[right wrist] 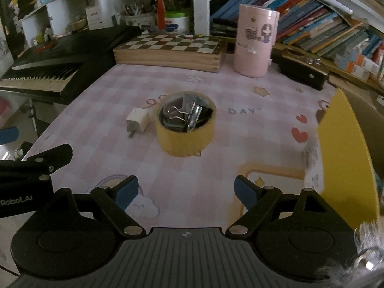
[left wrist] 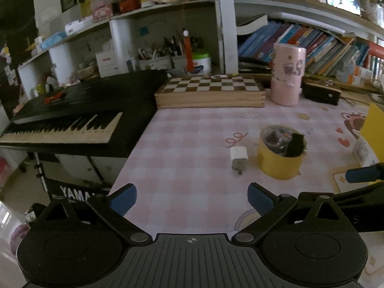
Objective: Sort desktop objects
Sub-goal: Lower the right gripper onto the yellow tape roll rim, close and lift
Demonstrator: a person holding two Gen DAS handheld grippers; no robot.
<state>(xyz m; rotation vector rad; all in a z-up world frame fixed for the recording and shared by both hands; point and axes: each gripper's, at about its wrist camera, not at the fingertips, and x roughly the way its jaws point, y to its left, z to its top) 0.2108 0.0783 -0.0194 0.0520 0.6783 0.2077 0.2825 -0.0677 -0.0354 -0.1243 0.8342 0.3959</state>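
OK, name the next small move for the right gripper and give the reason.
Probably ease the right gripper forward toward the white charger. Its jaws are open and empty, and the charger lies loose on the mat, left of the yellow tape roll already holding binder clips.

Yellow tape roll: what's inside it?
Inside the yellow tape roll lie binder clips: silver wire handles and dark bodies show. How many there are and whether anything lies under them is hidden by the pile and the roll's wall.

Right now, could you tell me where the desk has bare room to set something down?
Free: mat left of the charger, and between the tape roll and chessboard. Crowded: back edge by the pink canister and black box.
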